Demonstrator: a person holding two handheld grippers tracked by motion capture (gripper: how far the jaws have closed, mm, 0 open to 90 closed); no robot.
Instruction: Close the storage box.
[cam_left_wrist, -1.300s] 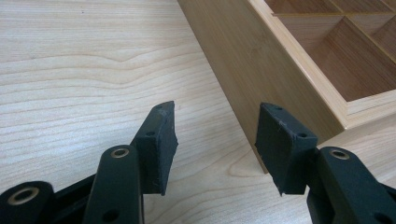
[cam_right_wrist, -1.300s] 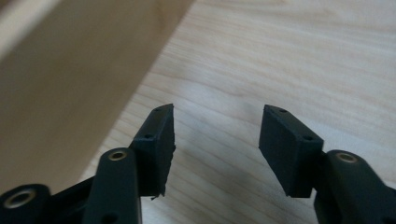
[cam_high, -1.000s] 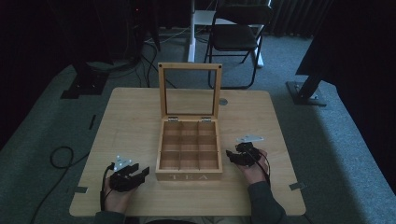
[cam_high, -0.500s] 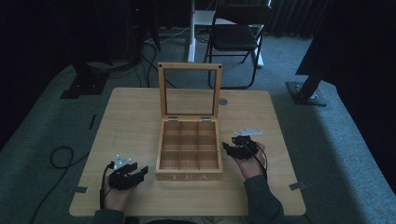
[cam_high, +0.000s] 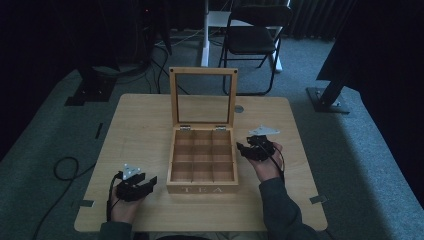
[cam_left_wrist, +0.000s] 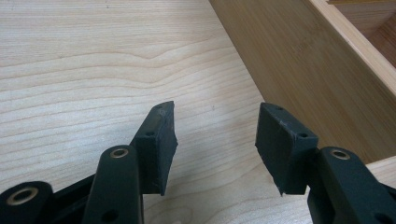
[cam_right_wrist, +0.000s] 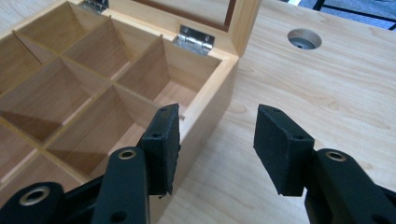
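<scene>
wooden tea box (cam_high: 202, 160) sits mid-counter (cam_high: 140, 125), lid upright, compartments bare. right tool (cam_high: 244, 149) hovers just beside the box's right wall, jaws parted, holding nothing. left tool (cam_high: 150, 182) rests near the box's front-left corner, also parted and empty-handed.

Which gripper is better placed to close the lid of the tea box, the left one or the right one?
Probably the right gripper: open, raised beside the tea box near its hinges and upright lid. The left gripper sits low at the front corner.
</scene>
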